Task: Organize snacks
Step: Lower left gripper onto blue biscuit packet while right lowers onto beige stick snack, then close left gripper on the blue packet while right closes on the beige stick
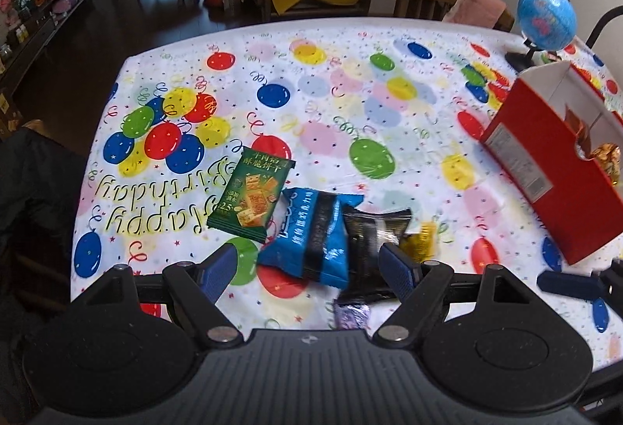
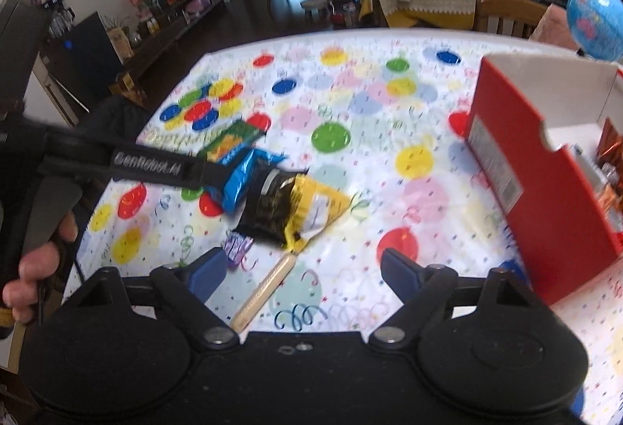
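The balloon-print cloth (image 1: 350,105) on the desk carries "Happy Birthday" in yellow script (upside down from the left wrist view). The green snack packet (image 1: 251,193) shows Chinese characters and "2.5". The black arm (image 2: 148,164) of the left tongs reads "GenRobot.AI".

A green biscuit packet (image 1: 252,194) lies flat on the table. A blue packet (image 1: 311,238) lies beside it, with one corner just touching the green one. A black packet (image 1: 372,234) partly overlaps the blue one, and under its far side is a yellow packet (image 2: 317,207). Near these lie a small purple wrapper (image 2: 237,247) and a long beige stick (image 2: 264,292). To the right stands an open red box (image 2: 545,183) holding shiny orange-wrapped snacks (image 2: 611,152).
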`<move>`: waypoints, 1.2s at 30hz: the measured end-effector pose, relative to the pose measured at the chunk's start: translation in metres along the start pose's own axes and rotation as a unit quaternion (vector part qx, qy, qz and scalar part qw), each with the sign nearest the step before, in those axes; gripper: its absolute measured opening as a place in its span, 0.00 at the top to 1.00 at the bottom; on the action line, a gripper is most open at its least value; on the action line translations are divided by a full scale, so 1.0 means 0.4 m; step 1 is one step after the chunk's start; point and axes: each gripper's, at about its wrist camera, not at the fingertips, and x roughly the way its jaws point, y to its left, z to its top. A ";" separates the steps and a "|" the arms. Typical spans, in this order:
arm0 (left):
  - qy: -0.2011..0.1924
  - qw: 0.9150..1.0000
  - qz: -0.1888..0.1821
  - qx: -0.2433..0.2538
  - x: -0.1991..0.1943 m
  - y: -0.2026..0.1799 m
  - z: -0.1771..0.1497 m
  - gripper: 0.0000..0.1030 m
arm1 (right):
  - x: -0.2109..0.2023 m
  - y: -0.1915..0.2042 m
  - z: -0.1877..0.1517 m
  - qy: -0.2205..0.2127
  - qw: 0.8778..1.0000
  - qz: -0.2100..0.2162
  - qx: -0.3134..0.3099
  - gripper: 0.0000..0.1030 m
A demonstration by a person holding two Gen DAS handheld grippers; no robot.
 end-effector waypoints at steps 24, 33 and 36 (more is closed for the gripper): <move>0.056 0.997 -0.049 -0.008 0.153 0.050 0.043 0.25 | 0.158 0.066 -0.021 0.089 0.996 0.010 -0.013 0.57; 0.058 0.997 -0.049 -0.002 0.152 0.040 0.040 0.51 | 0.161 0.080 -0.023 0.089 0.995 -0.013 -0.045 0.81; 0.057 0.997 -0.044 -0.004 0.145 0.040 0.038 0.57 | 0.160 0.073 -0.022 0.090 0.995 -0.016 -0.039 0.90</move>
